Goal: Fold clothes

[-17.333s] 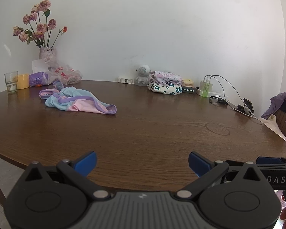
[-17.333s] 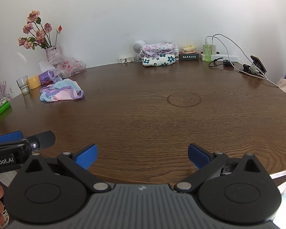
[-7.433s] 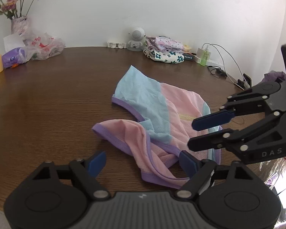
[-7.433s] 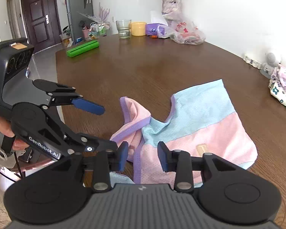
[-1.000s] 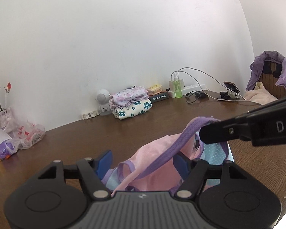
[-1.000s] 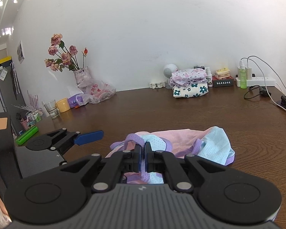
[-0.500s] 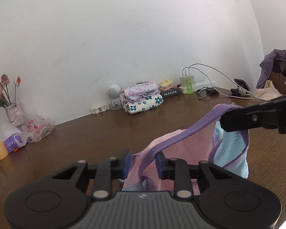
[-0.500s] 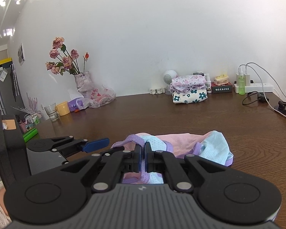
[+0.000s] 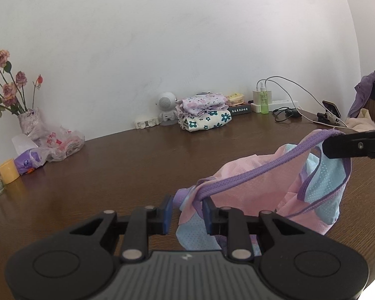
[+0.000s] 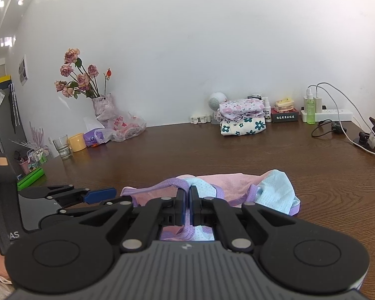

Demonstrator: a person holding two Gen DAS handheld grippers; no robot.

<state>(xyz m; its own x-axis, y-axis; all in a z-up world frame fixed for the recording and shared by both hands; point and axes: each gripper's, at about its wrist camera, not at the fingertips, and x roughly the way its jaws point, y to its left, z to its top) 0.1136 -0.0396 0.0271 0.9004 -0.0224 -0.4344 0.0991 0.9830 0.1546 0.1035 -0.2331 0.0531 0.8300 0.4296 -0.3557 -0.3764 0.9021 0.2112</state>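
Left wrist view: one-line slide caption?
Both grippers, left and right, hold the pink-blue garment by its purple trim above the table.

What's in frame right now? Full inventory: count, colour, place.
garment: 1, pink, blue, purple trim, lifted between grippers
table: 1, brown wood
folded clothes: 1 stack, floral, far edge
flower vase: 1, pink roses, far left
plastic bag: 1, clear, by vase
glass: 1, clear, left
cup: 1, yellow, beside glass
power strip: 1, white, far right
left gripper: black, blue pads, around the garment
right gripper: black, shut on trim
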